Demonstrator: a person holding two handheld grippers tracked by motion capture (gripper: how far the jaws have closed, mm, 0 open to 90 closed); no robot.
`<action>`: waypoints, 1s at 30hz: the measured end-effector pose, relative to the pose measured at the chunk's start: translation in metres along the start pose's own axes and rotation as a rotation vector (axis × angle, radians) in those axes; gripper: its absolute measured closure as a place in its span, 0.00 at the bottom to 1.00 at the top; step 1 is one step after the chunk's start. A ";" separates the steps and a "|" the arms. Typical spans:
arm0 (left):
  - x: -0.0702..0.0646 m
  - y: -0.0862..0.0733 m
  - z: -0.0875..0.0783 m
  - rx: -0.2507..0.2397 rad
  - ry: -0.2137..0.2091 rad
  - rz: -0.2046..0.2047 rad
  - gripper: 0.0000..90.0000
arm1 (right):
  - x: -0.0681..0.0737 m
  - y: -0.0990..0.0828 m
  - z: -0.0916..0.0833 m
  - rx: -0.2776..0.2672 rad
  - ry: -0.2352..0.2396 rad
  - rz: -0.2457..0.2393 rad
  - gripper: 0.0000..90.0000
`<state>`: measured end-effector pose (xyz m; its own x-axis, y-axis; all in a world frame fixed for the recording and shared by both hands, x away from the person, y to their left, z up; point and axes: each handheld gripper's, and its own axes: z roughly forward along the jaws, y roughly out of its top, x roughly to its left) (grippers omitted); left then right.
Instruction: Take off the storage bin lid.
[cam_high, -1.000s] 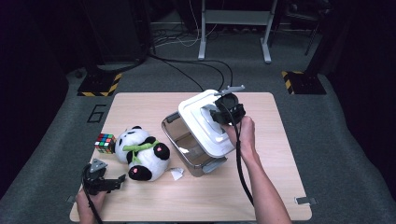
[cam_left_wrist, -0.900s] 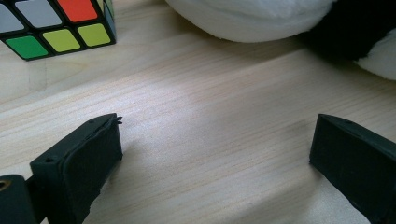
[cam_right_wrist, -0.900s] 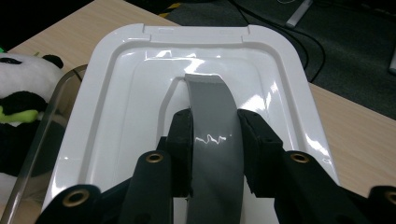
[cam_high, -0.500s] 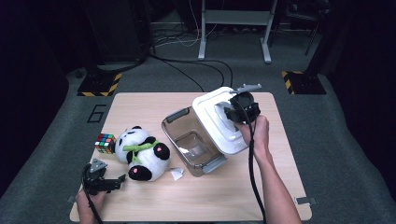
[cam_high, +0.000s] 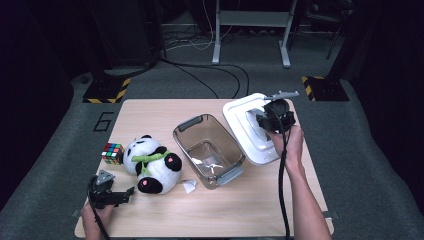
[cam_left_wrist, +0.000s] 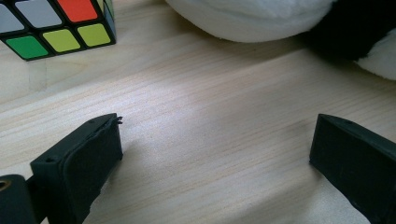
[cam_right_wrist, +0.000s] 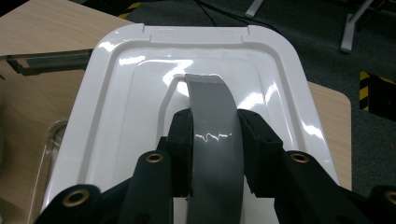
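Looks like a lab or recording studio: dark grey carpet (cam_high: 60, 135), black cables (cam_high: 200, 75) trailing across it, yellow-black hazard-striped floor plates (cam_high: 105, 92), a metal stand (cam_high: 250, 25), a marked "6" (cam_high: 104, 121) beside one lit wooden table (cam_high: 240, 210).

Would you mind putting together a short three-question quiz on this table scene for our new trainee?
1. True or false: the right gripper has its jaws shut on the grey handle of the white lid.
2. Which thing lies nearest the left gripper? A) the clear box B) the plush panda C) the white lid
3. Fill in: the colourful cube sits on the table just to the ____ of the plush panda in the high view.

Key:
1. True; the pads press on both sides of the handle.
2. B; the left gripper is open, with nothing between its jaws.
3. Left.
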<state>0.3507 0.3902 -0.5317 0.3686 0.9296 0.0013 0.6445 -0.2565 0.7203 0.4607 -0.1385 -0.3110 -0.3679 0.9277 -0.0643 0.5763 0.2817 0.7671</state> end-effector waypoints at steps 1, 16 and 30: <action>0.000 0.000 0.000 0.000 0.000 0.000 0.02 | -0.003 -0.001 0.000 0.005 -0.006 0.007 0.74; 0.000 0.000 0.000 0.000 0.000 0.000 0.02 | -0.028 -0.018 0.015 0.029 -0.047 0.069 0.74; 0.000 0.000 0.000 0.000 0.000 0.000 0.02 | -0.043 -0.036 0.037 0.067 -0.085 0.113 0.74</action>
<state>0.3507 0.3902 -0.5318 0.3683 0.9297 0.0014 0.6444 -0.2564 0.7204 0.4831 -0.1789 -0.3593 -0.2361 0.9711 -0.0356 0.6590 0.1870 0.7285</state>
